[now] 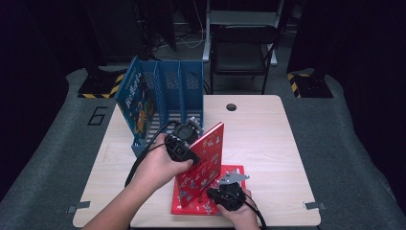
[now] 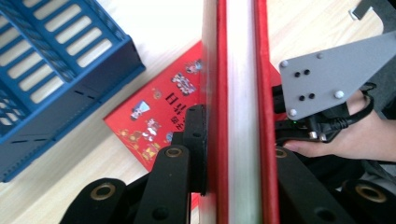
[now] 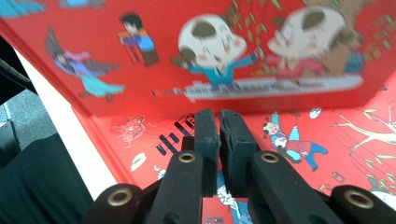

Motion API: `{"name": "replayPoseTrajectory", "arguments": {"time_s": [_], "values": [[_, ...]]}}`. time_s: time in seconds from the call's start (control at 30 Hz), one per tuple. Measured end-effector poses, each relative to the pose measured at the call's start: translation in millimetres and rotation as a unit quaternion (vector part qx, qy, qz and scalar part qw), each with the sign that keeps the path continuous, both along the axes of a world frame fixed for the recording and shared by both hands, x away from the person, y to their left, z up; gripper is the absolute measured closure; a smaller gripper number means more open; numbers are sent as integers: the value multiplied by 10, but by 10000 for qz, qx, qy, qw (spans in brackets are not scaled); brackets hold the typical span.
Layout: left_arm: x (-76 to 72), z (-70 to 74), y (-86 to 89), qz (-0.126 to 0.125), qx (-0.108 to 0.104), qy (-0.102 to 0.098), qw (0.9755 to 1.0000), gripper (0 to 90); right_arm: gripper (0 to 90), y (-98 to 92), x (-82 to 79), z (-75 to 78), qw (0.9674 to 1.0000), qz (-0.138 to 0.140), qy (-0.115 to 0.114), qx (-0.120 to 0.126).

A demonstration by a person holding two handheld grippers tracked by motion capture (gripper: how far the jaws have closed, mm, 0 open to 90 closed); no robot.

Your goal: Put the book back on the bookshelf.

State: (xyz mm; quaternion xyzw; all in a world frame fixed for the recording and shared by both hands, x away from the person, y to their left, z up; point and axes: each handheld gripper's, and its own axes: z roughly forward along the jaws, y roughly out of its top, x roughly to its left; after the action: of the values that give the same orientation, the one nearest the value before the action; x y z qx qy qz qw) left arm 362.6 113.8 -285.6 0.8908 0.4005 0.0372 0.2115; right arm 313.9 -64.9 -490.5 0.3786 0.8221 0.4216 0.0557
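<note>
Your forearms are bare, no sleeves. Your left gripper [image 1: 187,135] is black with brass-ringed pivots and a black cable trailing toward 7 o'clock. Your right gripper [image 1: 229,188] carries a grey three-cornered plate [image 2: 327,77] with screws and small holes.

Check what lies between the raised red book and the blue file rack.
Bare tabletop separates the raised red book from the blue file rack; the left gripper view shows it.
</note>
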Motion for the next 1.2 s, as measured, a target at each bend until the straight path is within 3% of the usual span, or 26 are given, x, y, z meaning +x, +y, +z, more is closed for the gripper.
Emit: {"name": "replayPoseTrajectory", "arguments": {"time_s": [0.47, 0.73, 0.87, 1.2], "values": [[42, 162, 100, 93, 30, -70, 9999, 795, 827, -104, 24, 33, 9999, -87, 90, 66], [86, 259, 203, 239, -9, -113, 9996, 795, 811, -168, 23, 37, 9999, -157, 29, -9], [115, 295, 248, 315, -1, -104, 9995, 795, 801, -213, 16, 45, 9999, -94, 63, -25], [207, 359, 381, 536, 2, -115, 9985, 795, 780, -315, 13, 0, 9995, -232, 190, -3]]}}
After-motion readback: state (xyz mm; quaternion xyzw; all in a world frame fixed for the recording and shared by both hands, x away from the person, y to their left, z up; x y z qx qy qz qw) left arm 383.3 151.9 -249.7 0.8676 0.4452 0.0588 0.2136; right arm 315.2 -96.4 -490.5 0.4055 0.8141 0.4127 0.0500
